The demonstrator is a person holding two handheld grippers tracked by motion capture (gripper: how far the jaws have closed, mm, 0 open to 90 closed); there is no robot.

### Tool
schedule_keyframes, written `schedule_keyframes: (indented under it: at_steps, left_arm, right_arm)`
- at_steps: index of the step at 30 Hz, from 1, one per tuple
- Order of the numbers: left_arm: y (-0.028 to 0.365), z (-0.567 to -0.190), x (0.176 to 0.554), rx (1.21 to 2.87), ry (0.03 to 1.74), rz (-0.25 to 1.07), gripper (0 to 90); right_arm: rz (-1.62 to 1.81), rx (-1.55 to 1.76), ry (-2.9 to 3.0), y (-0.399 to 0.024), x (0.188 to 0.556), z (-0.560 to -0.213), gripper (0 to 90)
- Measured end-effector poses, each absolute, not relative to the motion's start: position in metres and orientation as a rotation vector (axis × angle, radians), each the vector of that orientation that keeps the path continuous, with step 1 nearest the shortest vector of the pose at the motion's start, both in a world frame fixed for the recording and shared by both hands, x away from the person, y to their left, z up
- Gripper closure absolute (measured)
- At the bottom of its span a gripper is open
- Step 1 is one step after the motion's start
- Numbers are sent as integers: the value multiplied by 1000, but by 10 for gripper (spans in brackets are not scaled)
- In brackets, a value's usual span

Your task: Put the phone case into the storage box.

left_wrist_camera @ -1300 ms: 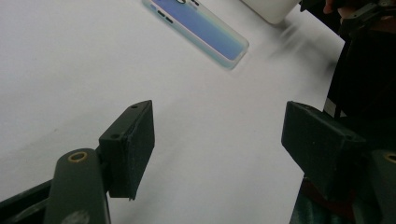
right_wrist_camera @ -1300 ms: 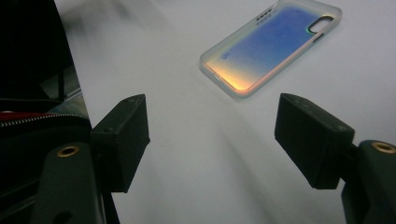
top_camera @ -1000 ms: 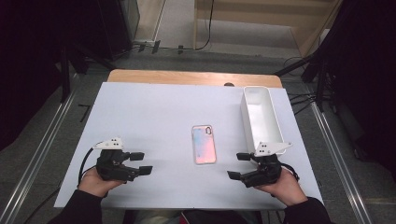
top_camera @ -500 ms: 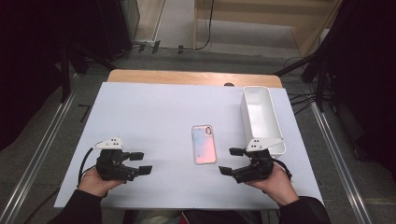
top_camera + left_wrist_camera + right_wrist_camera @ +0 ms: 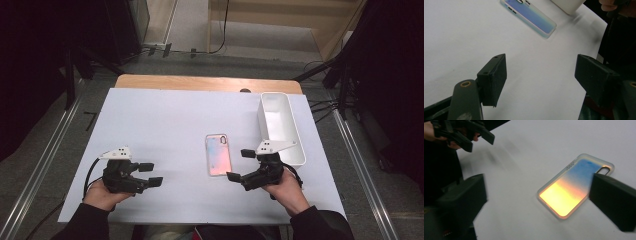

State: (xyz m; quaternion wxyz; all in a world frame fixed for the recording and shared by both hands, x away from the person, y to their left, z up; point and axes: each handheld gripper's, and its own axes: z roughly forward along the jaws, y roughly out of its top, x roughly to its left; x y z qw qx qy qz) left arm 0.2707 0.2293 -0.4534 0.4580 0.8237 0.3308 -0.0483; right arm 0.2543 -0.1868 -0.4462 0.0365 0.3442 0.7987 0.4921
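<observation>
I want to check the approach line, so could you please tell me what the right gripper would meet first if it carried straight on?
Most likely the phone case: the open right gripper points at its near long edge, with bare table between.

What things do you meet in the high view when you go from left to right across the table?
Left gripper → phone case → right gripper → white bin.
</observation>
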Motion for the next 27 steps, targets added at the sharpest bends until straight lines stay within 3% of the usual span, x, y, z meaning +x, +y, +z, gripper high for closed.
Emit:
schedule_keyframes:
  at_steps: [22,24,27]
  left_arm:
    - [229,-453,271,2026,815,-123,256]
    - [229,-453,271,2029,813,-122,256]
    - [229,-453,271,2029,814,-122,256]
  right_arm:
    - [1312,1139,2425,-167,278,-459,0]
    - [1301,1154,2411,-166,281,-461,94]
    - [1281,1188,2390,-165,286,-464,122]
